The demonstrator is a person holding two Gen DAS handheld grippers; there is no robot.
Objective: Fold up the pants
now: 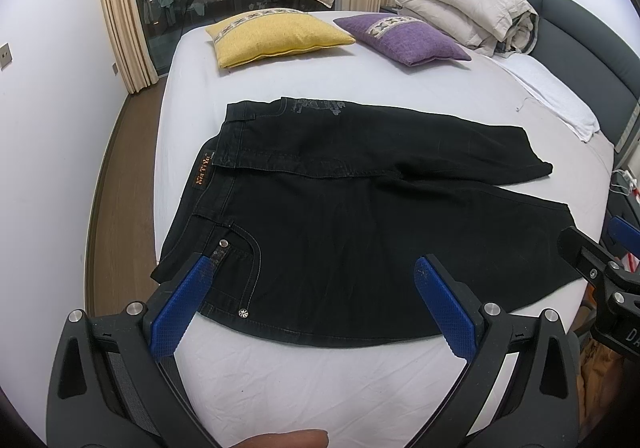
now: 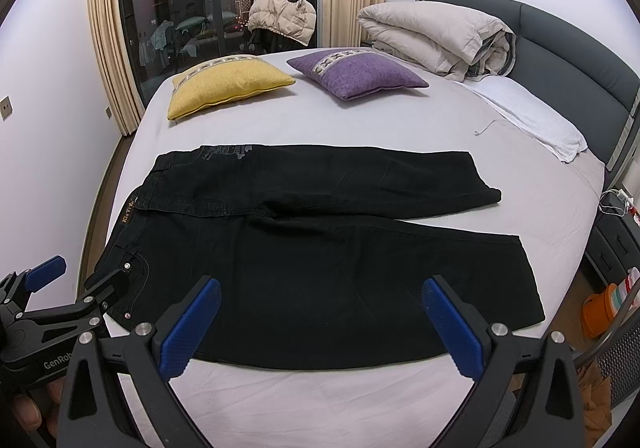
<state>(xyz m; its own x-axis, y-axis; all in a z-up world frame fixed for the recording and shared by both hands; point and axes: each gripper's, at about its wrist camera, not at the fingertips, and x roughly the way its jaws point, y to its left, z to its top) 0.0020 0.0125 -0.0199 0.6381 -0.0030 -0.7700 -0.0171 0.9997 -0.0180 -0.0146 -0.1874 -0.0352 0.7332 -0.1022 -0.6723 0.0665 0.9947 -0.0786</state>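
Black jeans [image 1: 340, 216] [image 2: 320, 260] lie flat across the white bed [image 1: 360, 80] [image 2: 360, 120], waistband to the left, both legs running right. The far side of the waist is folded over, showing a printed pocket. My left gripper [image 1: 314, 268] hovers open above the near hip pocket and thigh, holding nothing. My right gripper [image 2: 322, 290] hovers open over the near leg, also empty. Each gripper shows at the edge of the other's view: the right gripper [image 1: 600, 252] at the far right, the left gripper [image 2: 80, 276] at the far left.
A yellow pillow [image 1: 276, 34] [image 2: 228, 84] and a purple pillow [image 1: 400, 38] [image 2: 356, 72] lie beyond the jeans. A rolled beige duvet [image 1: 460, 10] [image 2: 436, 36] sits against the grey headboard [image 1: 580, 20]. Wood floor [image 1: 128, 176] runs along the left bed edge; a window lies behind.
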